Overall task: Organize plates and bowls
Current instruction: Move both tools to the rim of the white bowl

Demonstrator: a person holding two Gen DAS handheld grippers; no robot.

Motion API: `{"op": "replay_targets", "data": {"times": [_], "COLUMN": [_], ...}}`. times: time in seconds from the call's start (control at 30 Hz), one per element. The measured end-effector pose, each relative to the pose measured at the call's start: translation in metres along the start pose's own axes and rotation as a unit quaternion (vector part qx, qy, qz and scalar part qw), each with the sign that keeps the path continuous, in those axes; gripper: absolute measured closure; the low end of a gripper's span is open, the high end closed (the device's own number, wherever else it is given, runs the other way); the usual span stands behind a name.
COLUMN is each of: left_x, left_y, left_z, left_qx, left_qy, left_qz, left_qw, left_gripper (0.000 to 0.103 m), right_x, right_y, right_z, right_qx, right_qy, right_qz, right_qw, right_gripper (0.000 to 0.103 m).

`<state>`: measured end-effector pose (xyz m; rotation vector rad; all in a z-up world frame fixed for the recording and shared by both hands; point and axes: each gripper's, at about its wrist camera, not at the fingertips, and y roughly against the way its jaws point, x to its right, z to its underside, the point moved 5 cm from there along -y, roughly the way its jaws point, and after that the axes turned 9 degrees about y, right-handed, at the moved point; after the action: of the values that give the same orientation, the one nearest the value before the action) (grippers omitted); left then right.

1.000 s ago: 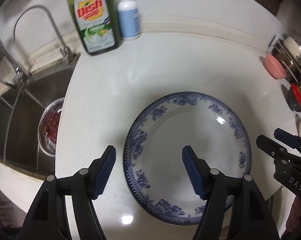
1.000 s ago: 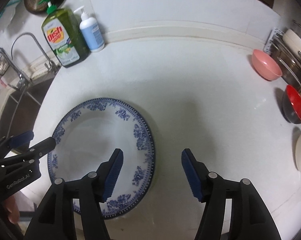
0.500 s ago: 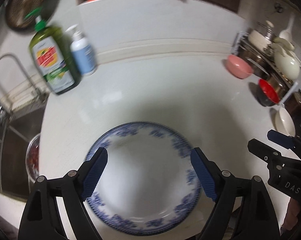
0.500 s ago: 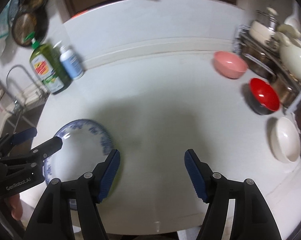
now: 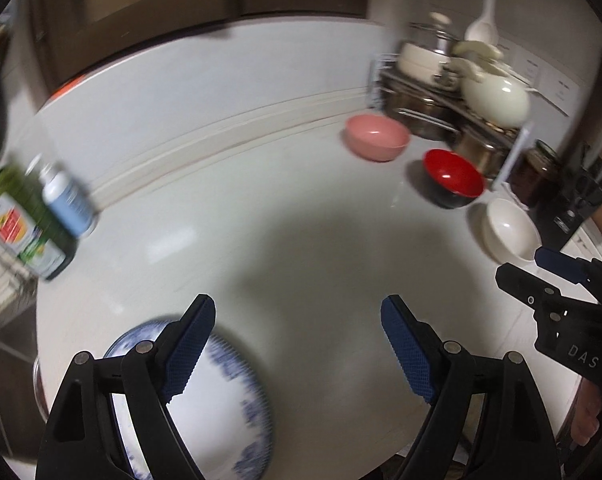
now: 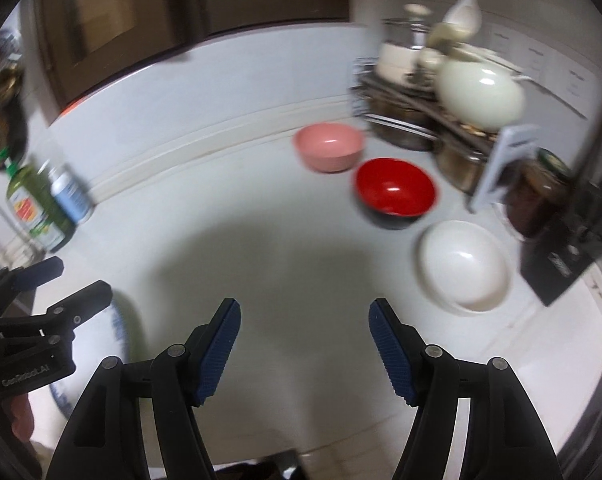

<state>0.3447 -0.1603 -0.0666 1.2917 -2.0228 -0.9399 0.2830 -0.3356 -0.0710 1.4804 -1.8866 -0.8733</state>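
Grippers [image 5: 299,342] [image 6: 305,346] gape above bare counter [image 6: 293,240] middle.

Left claw [image 5: 299,342] gapes empty above counter [image 5: 301,248], plate [image 5: 225,408] beneath.

Counter [image 6: 301,264] centre bare; three bowls [image 6: 395,188] crowd right edge; bottles [image 6: 41,204] far left.

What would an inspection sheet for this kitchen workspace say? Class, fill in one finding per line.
Surface: white counter, bare in the middle.
Job's things: blue-patterned plate at near left; pink bowl, red bowl, white bowl in a row at right.
Clutter: soap bottle, pump bottle.
Grippers: left tool and right tool both open, empty.
Cables: nothing seen.
Surroundings: pot rack at far right.
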Motion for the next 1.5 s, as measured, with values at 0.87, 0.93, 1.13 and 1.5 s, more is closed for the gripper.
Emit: {"op": "replay_targets", "data": {"times": [0.87,0.93,1.13,1.5], "left_x": [0.185,0.195,0.221,0.259], "left_y": [-0.071,-0.084,-0.119,-0.17], "left_z": [-0.042,-0.042,-0.036,-0.025], "left_qx": [-0.001,-0.012,-0.045,-0.092], "left_qy": [-0.103,-0.105,-0.107,-0.121], "left_qz": [0.097,0.099,0.11,0.114], "left_qw": [0.9899,0.9894,0.9872,0.9817], "left_gripper": [0.02,0.022,0.026,0.041], "right_x": [0.181,0.19,0.211,0.231], "right_y": [-0.02,-0.028,-0.048,-0.084], "right_z": [0.036,0.039,0.047,0.059], "right_qx": [0.001,-0.004,-0.012,-0.037], "right_qy": [-0.16,-0.166,-0.183,-0.216], "right_qz": [0.106,0.109,0.109,0.072], "right_qw": [0.981,0.98,0.977,0.973], "right_gripper": [0.036,0.036,0.036,0.054]}}
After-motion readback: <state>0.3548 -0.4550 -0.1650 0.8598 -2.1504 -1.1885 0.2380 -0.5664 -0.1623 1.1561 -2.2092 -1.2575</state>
